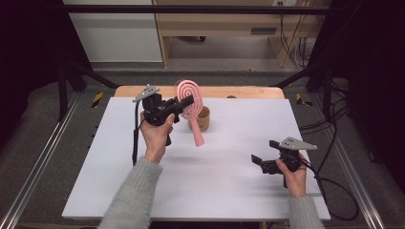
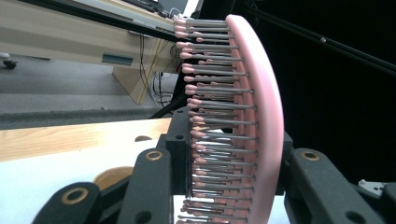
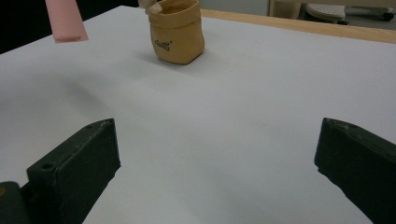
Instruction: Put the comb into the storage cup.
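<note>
The pink plastic hairbrush with grey bristles (image 1: 190, 101), raised at upper centre, is probably best lowered handle-first into the small tan paper pot (image 1: 204, 119) behind it (a guess). The left tongs (image 1: 185, 102) are clamped on its head; the right tongs (image 1: 262, 153) gape empty above the white worktop (image 1: 229, 191).

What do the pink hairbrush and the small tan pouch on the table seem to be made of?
Pink hairbrush: probably matte moulded plastic, smooth and even; its grey pins look metallic or plastic, with pink tips.
Tan pouch: probably kraft paper or soft leather-like sheet; its rolled rim and creased sides suggest a flexible material.
</note>
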Tool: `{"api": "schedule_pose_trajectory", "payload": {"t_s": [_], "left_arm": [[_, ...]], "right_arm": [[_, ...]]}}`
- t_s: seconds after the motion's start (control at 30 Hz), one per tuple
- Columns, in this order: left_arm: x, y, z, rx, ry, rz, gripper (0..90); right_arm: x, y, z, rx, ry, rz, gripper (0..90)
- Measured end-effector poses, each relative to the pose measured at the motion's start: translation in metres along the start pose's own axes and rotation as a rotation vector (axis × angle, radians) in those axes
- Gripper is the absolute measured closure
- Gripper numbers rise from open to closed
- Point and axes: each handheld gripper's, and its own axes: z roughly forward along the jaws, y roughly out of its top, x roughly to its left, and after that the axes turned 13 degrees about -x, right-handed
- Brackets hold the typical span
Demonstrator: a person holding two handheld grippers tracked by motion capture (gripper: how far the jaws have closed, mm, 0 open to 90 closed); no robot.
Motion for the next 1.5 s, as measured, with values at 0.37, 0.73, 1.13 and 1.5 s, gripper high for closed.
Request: {"api": "schedule_pose_trajectory", "payload": {"t_s": [0.37,0.73,1.13,1.5], "left_arm": [[-0.002,0.008,0.009,-0.007,0.004,0.011,63.3],[-0.004,0.019,0.018,-0.018,0.009,0.025,63.3],[-0.006,0.029,0.029,-0.034,0.012,0.034,63.3],[-0.004,0.036,0.040,-0.036,0.027,0.031,63.3]], "right_arm": [[-0.002,0.000,-0.003,-0.003,0.002,0.006,0.5],[-0.002,-0.001,-0.003,0.007,0.011,-0.003,0.4],[-0.002,-0.001,-0.002,0.015,0.022,-0.007,0.4],[-0.002,-0.001,-0.003,0.019,0.025,-0.014,0.4]]}}
